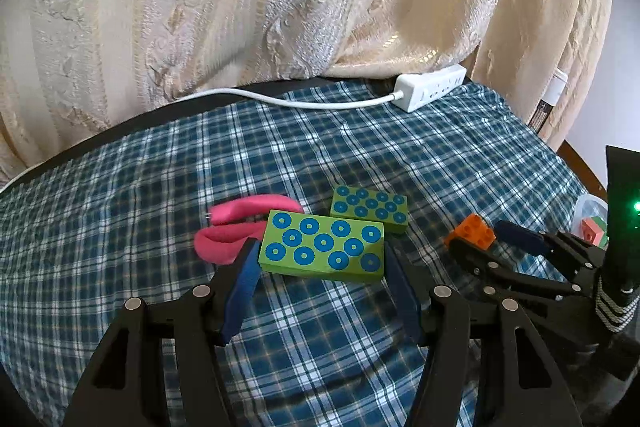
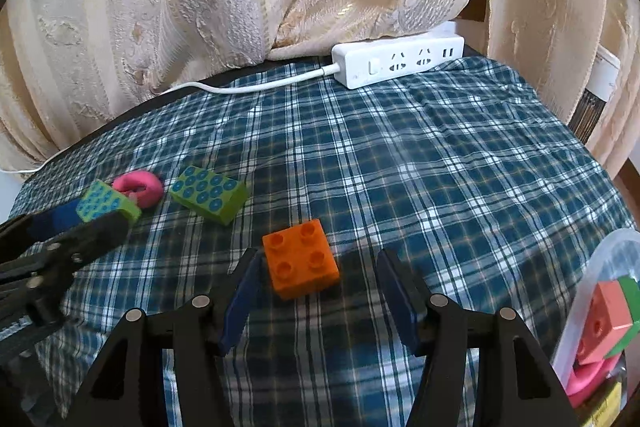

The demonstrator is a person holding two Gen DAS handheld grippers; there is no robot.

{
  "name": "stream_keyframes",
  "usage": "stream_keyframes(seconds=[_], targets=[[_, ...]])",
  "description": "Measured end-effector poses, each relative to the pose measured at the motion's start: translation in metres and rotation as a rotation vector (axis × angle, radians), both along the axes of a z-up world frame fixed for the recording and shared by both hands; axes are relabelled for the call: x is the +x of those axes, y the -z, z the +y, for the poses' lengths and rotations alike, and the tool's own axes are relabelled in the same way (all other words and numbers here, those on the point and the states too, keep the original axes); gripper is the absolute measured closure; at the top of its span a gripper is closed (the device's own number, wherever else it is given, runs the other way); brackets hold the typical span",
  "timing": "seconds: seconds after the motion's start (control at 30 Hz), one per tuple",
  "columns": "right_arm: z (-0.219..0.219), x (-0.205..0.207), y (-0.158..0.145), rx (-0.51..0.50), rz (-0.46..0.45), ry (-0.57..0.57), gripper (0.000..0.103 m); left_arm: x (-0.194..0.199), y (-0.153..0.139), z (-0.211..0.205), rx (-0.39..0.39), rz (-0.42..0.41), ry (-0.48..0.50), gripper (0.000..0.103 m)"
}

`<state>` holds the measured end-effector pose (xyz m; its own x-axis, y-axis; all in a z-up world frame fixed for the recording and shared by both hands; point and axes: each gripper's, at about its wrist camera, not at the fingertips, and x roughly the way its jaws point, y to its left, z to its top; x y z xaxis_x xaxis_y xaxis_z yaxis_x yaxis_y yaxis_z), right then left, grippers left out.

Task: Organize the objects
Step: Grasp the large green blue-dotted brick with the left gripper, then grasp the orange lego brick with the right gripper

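While a blue plaid cloth (image 1: 160,187) covers the table, a white power strip (image 2: 400,65) lies at its far edge, at twelve o'clock. Left gripper (image 1: 320,259) has its jaws apart, flanking the larger green dotted block (image 1: 324,247); a smaller green dotted block (image 1: 370,207) sits just behind it at one o'clock, a pink ring (image 1: 236,227) at ten o'clock. Right gripper (image 2: 318,267) stands spread around an orange stud brick (image 2: 300,259), its left pad touching or nearly so, its right pad apart from the brick.
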<state>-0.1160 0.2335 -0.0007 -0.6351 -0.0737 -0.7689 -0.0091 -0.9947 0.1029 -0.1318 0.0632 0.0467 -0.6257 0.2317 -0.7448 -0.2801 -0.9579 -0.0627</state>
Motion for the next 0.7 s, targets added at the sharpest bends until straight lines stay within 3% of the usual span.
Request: stream_keyframes(seconds=[0.17,0.43,0.7], targets=[[-0.001,-0.001,0.0,0.008,0.001,-0.005,0.041,0.0,0.0,0.0,-0.002,0.0,-0.002,0.041],[-0.004,0.0,0.0,0.033,0.001,-0.021,0.069,0.001,0.001,0.0,-0.003,-0.011,-0.005,0.041],[-0.005,0.019,-0.003,0.022,0.001,-0.037,0.069,0.008,-0.004,0.006,0.0,-0.001,0.007,0.041]])
